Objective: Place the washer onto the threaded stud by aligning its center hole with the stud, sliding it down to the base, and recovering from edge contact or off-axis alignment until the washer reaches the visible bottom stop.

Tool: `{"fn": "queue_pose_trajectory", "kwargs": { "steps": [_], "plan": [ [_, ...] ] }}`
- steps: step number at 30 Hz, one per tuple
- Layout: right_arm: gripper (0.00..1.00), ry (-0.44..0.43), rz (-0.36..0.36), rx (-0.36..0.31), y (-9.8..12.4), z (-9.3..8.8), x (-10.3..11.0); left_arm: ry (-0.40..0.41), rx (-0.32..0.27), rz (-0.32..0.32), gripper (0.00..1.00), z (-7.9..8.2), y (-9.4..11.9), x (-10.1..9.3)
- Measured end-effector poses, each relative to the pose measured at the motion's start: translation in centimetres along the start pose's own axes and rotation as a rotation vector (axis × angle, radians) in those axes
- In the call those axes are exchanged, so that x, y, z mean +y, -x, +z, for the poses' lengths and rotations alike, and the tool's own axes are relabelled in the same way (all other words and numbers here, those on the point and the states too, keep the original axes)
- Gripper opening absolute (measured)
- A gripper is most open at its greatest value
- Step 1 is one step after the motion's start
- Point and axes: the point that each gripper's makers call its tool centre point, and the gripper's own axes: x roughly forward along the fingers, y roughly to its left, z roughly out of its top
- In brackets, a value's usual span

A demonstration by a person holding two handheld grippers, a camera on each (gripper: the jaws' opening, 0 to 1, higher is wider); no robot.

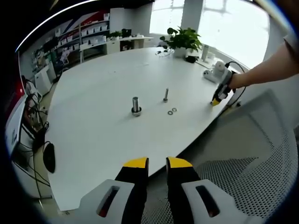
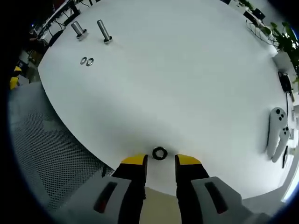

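On the white table stand a thick threaded stud and a thinner one. Two small washers lie side by side just right of them. My left gripper hovers off the table's near edge, open, with nothing between its jaws. A person's arm holds my right gripper at the table's right edge. In the right gripper view, a dark washer lies flat on the table just ahead of my open right gripper. The studs and the washer pair sit far off at upper left.
A mesh office chair stands under both grippers by the table edge. A white game controller lies on the right, with a potted plant and cables at the far end. A black mouse lies on a side desk at the left.
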Motion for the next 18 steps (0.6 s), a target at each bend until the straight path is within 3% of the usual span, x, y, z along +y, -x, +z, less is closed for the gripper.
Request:
{"fn": "queue_pose_trajectory", "kwargs": {
  "steps": [4,18],
  "plan": [
    [0.22,-0.005,0.029,0.004,0.02,0.0,0.78,-0.001,0.002,-0.001,0.12,-0.05,-0.01,-0.01],
    [0.15,0.045,0.002,0.015,-0.03,0.35,0.54,0.003,0.002,0.003,0.12,-0.1,0.02,0.05]
  ]
}}
